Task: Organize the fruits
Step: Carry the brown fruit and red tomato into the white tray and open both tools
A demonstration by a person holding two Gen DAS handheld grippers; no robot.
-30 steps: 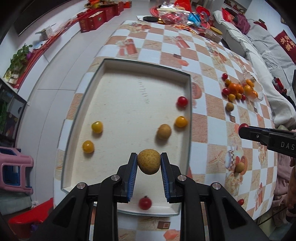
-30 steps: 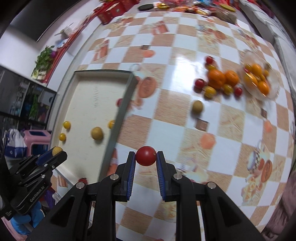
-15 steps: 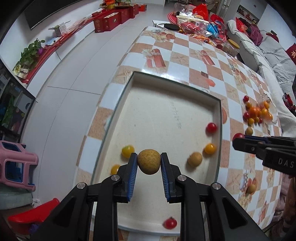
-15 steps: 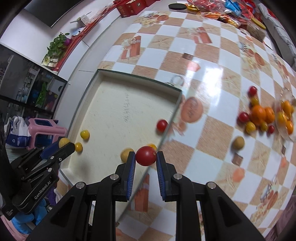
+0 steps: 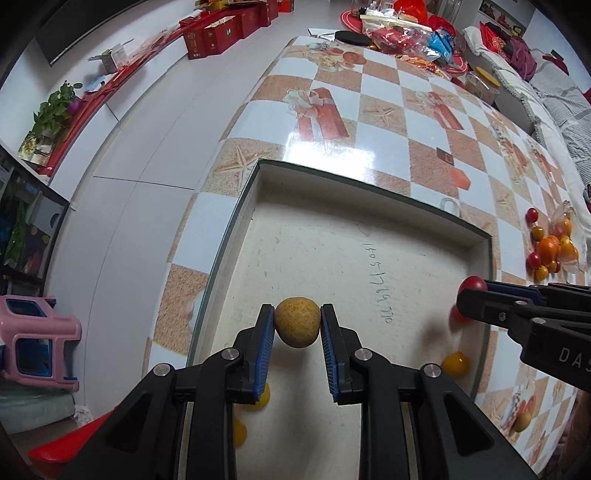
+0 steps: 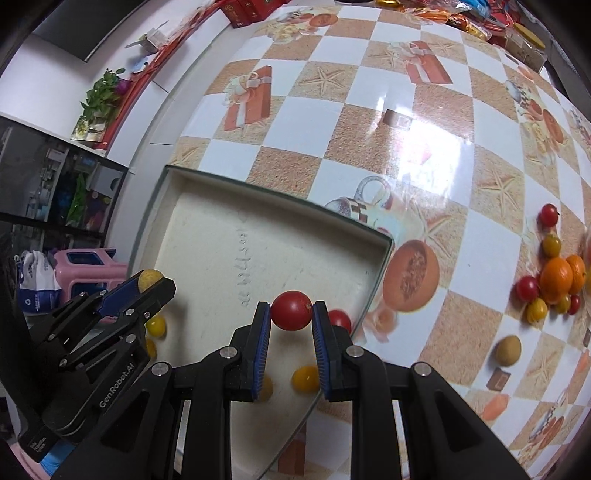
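1. Now: left gripper (image 5: 297,326) is clamped on a tan fruit (image 5: 297,327), held above the tray (image 5: 369,184) floor, toward the near left part.
2. Right gripper (image 6: 291,311) is clamped on a red tomato (image 6: 291,310), held over the tray's right side, just inside the wall.
3. Already lying in the tray: another red tomato (image 6: 339,320) beside the right wall, an orange one (image 6: 305,378) nearer, and small yellow ones (image 6: 156,326) on the left side.
4. Left on the table (image 6: 369,122): a cluster of oranges (image 6: 560,274) with red and yellow tomatoes round them, one red tomato (image 6: 548,215) a little apart, and a lone tan fruit (image 6: 508,350) nearer the tray.
5. Judgement: sorting is under way, perhaps near half; two fruits are in transit, and the far cluster is untouched.
6. Writing: hand-scrawled digits on the tray floor (image 5: 382,284), not clearly readable. "GenRobot.AI" shows on the left gripper body in the right view; "DAS", cut off, on the right gripper body in the left view.
7. Red boxes (image 5: 214,33) on the floor beyond; their labels are too small to read.
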